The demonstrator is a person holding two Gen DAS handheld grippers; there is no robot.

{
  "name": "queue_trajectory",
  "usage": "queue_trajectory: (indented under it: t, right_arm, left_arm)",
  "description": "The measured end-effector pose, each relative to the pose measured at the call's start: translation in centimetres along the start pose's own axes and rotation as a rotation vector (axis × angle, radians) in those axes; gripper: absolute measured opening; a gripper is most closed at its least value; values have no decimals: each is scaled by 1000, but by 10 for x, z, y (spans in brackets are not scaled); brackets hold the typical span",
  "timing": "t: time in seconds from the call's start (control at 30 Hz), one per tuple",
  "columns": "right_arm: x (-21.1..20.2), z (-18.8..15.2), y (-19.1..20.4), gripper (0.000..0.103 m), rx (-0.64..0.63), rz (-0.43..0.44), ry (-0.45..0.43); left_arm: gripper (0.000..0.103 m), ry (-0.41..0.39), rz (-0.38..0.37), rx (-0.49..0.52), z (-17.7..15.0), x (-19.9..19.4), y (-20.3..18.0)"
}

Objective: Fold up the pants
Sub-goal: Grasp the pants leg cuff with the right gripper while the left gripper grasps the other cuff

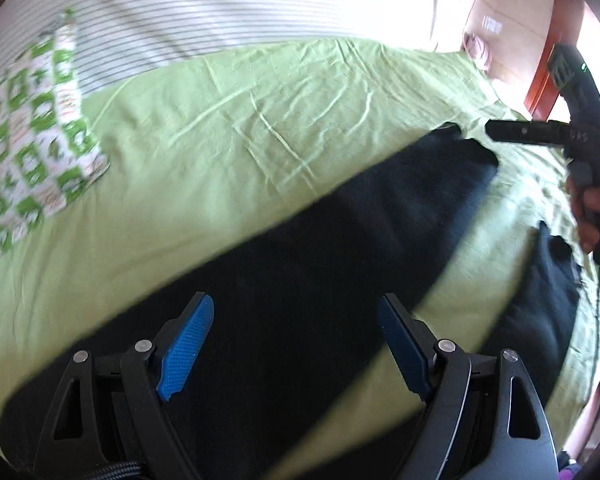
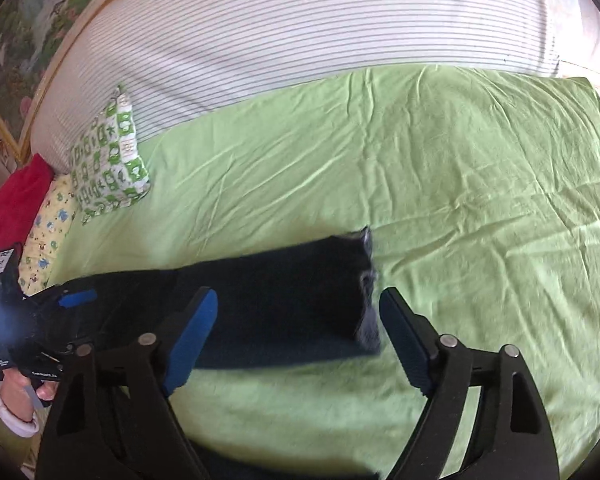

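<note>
Black pants (image 1: 324,264) lie spread on a light green bed sheet (image 1: 228,128). In the left wrist view one leg runs up to the right and a second leg (image 1: 548,304) lies apart at the right. My left gripper (image 1: 296,320) is open and empty above the pants' upper part. In the right wrist view a leg (image 2: 284,300) ends in a hem (image 2: 366,280). My right gripper (image 2: 300,320) is open and empty over that leg end. The right gripper also shows in the left wrist view (image 1: 580,136), held by a hand.
A green-patterned pillow (image 2: 108,160) lies at the left on a striped white cover (image 2: 300,28). A yellow pillow (image 2: 48,236) and a red one (image 2: 16,204) lie beside it. The green sheet (image 2: 460,184) stretches right. A wooden post (image 1: 548,68) stands past the bed.
</note>
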State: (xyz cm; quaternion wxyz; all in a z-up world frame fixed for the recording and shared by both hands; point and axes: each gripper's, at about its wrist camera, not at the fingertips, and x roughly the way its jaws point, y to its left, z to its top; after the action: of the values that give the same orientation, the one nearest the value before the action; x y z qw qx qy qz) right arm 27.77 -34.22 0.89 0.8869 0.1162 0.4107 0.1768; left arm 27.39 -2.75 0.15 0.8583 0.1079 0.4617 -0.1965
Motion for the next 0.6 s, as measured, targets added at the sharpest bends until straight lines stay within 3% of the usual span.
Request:
queue_trajectory:
  t: [0.13,0.23,0.43,0.5,0.53,0.57,0.6]
  right_arm:
    - [20,19,-10,80,-3,-2,26]
    - [37,29,-19,79,9,2,53]
    - [57,35,-30,66,32,52,103]
    - [63,34,-29,56,35,65,123]
    - [65,33,-29,54,34,65,126]
    - [66,33,-29,43,32,64,123]
    - [66,32,-29,31,32,64,118]
  left_arm:
    - [84,47,-40,42,23,29,12]
    - [84,88,-22,56,35,49,22]
    - [84,224,-80,71,43,87,35]
    - [83,242,-101,76,44,93,36]
    - [76,243,-104,75,44,92,37]
    - [67,249,-120,71,45,91,37]
    - [39,260,-167,62,46,89,36]
